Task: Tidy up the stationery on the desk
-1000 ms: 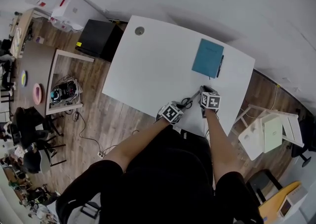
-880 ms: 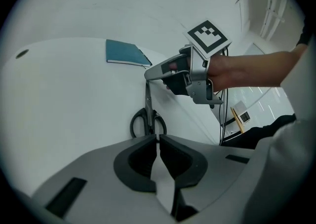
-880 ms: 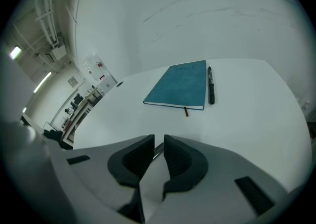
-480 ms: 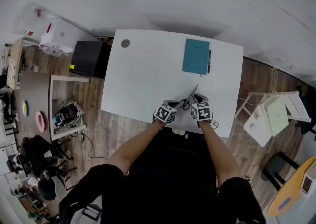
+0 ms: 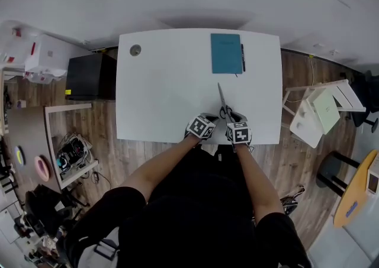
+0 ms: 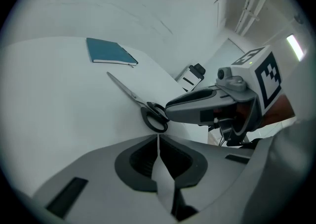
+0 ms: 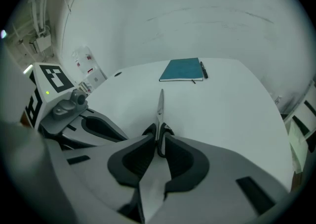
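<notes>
Black-handled scissors (image 5: 223,105) lie low over the white desk (image 5: 166,83), blades pointing at the far teal notebook (image 5: 226,54). A black pen (image 5: 243,58) lies along the notebook's right side. My right gripper (image 5: 228,116) is shut on the scissors' handles (image 7: 159,136) and the blades (image 7: 160,104) stick out ahead of it. Just left of it, my left gripper (image 5: 209,119) is shut with nothing between its fingers. In the left gripper view the scissors' handle loop (image 6: 154,117) sits just beyond my left gripper (image 6: 158,140), gripped by the right gripper (image 6: 170,112).
Both grippers are near the desk's front edge. A round cable hole (image 5: 135,50) sits at the desk's far left corner. A black cabinet (image 5: 89,76) stands left of the desk and a white folding stool (image 5: 317,110) right of it, on wood floor.
The right gripper has shifted with the scissors, and their blades have swung round from slanting to pointing straight at the notebook. The left gripper has stayed close beside it, shut.
</notes>
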Available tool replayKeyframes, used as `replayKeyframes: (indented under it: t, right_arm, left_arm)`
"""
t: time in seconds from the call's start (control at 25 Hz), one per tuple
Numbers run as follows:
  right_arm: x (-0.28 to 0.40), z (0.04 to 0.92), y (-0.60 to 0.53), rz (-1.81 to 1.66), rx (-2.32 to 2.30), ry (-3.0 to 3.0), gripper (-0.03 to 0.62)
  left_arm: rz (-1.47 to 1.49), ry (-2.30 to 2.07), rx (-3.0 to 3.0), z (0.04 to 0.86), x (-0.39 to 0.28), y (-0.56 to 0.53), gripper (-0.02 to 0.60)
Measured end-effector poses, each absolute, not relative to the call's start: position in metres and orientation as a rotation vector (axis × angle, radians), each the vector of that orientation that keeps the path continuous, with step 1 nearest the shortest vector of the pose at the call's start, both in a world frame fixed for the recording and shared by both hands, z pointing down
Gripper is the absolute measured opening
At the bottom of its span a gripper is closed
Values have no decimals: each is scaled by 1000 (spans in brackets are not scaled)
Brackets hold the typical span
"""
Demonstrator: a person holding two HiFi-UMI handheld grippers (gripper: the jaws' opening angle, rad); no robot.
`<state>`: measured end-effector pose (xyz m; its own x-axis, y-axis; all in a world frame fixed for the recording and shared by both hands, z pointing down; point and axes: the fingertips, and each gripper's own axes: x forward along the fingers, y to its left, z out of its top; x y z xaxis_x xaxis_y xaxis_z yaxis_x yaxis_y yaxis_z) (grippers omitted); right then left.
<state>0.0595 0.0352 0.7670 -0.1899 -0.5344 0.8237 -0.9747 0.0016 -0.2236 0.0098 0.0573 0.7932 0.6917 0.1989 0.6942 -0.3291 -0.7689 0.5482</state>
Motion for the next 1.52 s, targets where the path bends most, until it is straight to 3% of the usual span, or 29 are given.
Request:
replayKeyframes:
  t: [0.36,1.16,1.52]
  right_arm:
    - [53,783,28,1073,1501,-1681,80]
    - [47,763,26,1037,1603,-1747,89]
    - [114,741,-5,1110,1709,-1740,89]
  left_arm:
    - [930,-119,2240,779,-16,43,20]
    - [795,-151,2314,744,-5,30,20]
    - [731,-260,2305,730,48,16,20]
